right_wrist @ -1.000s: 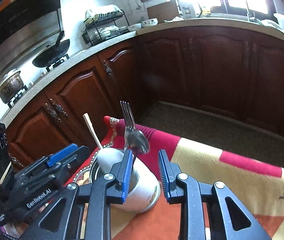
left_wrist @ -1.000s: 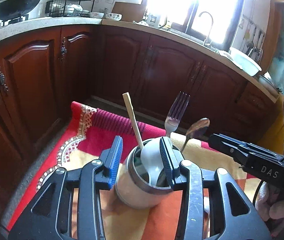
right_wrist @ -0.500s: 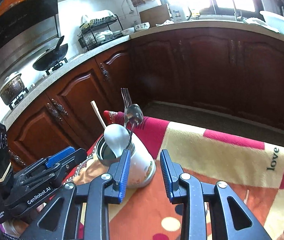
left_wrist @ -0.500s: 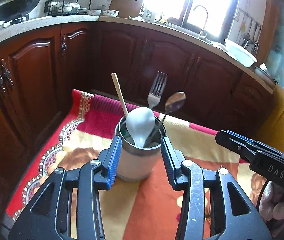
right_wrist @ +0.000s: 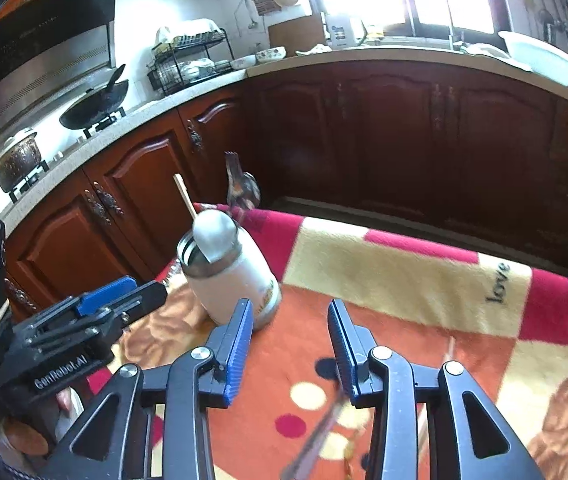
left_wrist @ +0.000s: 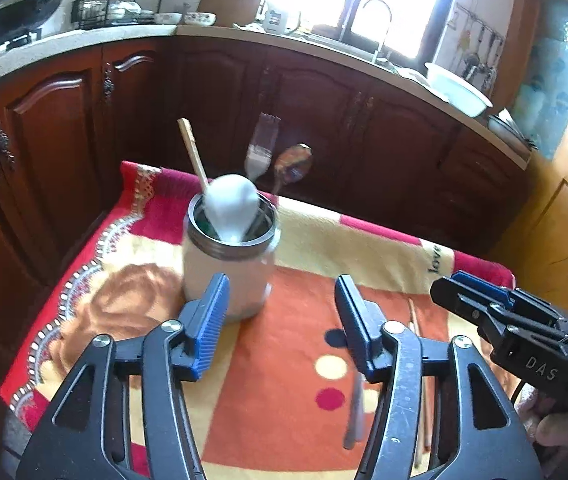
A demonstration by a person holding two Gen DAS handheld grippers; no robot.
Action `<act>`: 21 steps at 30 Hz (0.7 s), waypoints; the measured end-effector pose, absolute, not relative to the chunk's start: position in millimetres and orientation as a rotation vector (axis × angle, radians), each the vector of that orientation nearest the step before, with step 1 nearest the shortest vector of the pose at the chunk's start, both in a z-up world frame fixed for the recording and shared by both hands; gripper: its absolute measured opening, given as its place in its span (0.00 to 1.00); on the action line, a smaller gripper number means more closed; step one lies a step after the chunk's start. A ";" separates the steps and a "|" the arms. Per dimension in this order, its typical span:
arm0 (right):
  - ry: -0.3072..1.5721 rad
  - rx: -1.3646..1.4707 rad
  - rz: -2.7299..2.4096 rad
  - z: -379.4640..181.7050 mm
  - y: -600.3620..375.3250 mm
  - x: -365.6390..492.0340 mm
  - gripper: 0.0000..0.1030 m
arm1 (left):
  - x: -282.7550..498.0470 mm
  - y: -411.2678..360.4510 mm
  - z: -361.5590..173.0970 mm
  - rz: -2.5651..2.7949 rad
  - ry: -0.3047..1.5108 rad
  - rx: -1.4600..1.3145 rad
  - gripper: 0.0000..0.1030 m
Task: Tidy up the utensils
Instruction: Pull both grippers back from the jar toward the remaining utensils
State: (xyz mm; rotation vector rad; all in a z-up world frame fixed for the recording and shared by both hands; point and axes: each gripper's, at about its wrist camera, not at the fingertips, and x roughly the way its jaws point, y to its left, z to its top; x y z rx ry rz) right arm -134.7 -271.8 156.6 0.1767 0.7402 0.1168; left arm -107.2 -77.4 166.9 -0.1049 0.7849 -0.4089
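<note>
Left wrist view: utensil holder [left_wrist: 230,264] stands just beyond the empty, opening left gripper [left_wrist: 282,320], jaws apart. Right wrist view alone shows the stove pot [right_wrist: 18,158]; right gripper [right_wrist: 290,338] also empty, opening.

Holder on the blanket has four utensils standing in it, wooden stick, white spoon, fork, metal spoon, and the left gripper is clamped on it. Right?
Not quite. The holder does carry those four utensils, but the left gripper isn't clamped on it: the left wrist view shows its jaws opening with nothing between them, the holder standing free beyond the blue pads.
</note>
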 end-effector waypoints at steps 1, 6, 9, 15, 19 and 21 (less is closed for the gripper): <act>0.744 0.182 0.109 154.9 -276.3 -139.0 0.36 | -109.1 -79.4 166.2 -0.419 0.792 -0.108 0.57; 0.776 0.213 0.050 138.6 -308.4 -164.0 0.37 | -116.9 -90.2 153.8 -0.466 0.848 -0.116 0.58; 0.806 0.249 0.006 122.2 -331.4 -176.7 0.37 | -118.5 -97.8 140.7 -0.508 0.900 -0.130 0.58; 0.879 0.348 -0.080 82.4 -376.4 -191.9 0.37 | -116.7 -120.8 109.2 -0.569 0.993 -0.115 0.58; 0.903 0.401 -0.086 65.4 -391.0 -190.1 0.37 | -110.3 -140.7 89.2 -0.610 1.057 -0.102 0.58; 0.916 0.402 -0.084 59.3 -395.1 -182.9 0.37 | -105.4 -151.4 79.6 -0.618 1.085 -0.097 0.58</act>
